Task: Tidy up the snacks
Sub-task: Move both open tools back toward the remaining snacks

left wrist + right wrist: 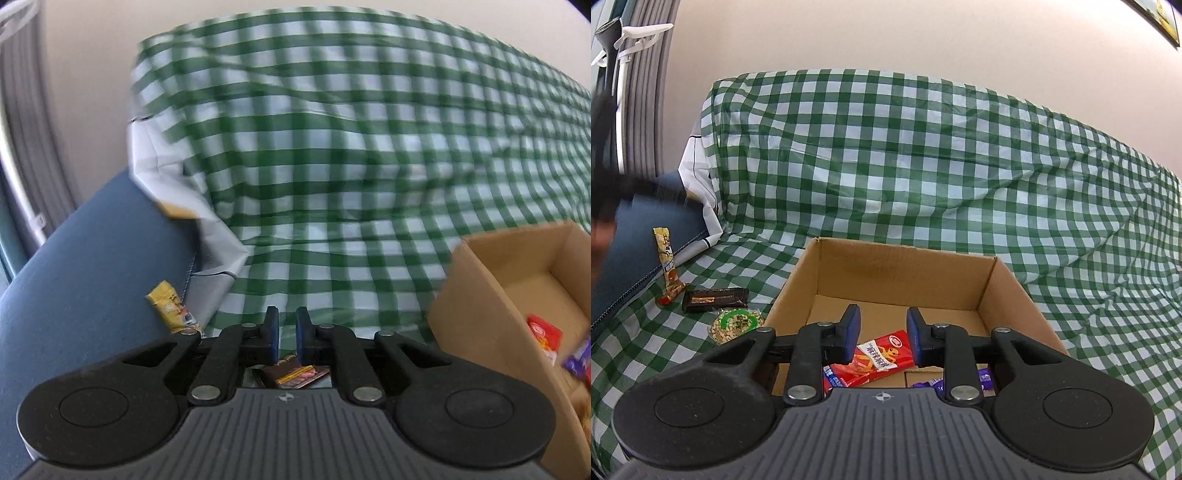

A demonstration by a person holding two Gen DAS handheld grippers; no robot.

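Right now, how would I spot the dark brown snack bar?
Find the open cardboard box on the green checked cloth. Left of it lie three snacks. The dark brown bar is the middle one, between the yellow packet and the clear nut pack.

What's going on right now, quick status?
Left gripper open, empty, above dark bar. Right gripper open, empty, over box; red pack inside. Three snacks outside still. Nothing blocking.
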